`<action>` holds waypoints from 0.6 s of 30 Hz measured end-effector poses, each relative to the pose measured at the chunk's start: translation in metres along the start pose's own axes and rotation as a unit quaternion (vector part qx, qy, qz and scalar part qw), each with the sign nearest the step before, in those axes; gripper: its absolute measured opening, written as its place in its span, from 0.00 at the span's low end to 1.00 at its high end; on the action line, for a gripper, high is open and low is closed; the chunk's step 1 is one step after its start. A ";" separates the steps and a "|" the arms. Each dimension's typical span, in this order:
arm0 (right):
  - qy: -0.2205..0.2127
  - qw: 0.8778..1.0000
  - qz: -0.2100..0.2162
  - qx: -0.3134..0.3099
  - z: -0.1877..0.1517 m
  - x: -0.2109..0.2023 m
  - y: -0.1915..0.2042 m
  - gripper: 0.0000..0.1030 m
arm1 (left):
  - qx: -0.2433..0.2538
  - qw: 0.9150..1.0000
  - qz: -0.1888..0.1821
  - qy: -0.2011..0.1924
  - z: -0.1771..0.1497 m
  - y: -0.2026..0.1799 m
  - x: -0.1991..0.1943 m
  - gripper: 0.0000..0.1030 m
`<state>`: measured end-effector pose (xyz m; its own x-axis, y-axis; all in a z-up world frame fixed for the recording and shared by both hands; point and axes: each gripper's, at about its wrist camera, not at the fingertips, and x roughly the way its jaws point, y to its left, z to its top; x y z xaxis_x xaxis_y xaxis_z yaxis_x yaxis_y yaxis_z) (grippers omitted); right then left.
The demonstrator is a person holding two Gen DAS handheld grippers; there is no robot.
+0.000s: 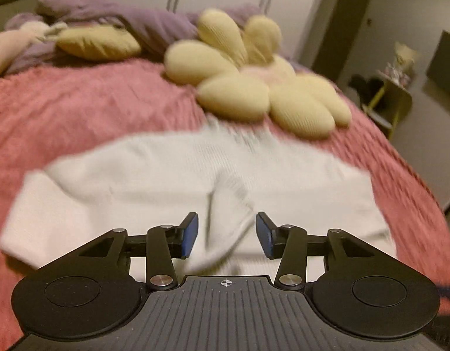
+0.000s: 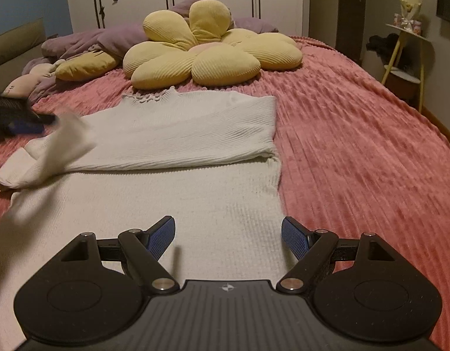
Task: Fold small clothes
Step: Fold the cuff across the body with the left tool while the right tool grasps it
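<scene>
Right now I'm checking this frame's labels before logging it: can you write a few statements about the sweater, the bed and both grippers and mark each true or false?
1. The white sweater lies on a pink bedspread. True.
2. The right gripper is clamped on the sweater's hem. False: its jaws stand open above the knit, with nothing between them.
3. A yellow flower-shaped cushion sits beyond the sweater's collar. True.
4. One sleeve is folded across the sweater's chest. True.
5. The left gripper is shut on a sock. False: its jaws are apart, with a raised blurred part of the sweater seen between them.
6. The bedspread is blue. False: it is pink.
</scene>
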<state>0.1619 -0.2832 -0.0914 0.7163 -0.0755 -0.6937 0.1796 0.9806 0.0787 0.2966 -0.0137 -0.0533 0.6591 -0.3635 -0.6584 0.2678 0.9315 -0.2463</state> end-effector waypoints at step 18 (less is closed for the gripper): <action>0.048 0.985 0.166 0.014 0.073 0.093 0.080 0.47 | -0.067 0.992 0.105 0.009 -0.056 0.081 -0.046 0.70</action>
<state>0.2920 -0.2248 -0.0973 0.6724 0.2679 -0.6900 -0.0352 0.9427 0.3317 0.2485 0.0793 -0.0833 0.6768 -0.1619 -0.7181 0.0293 0.9807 -0.1935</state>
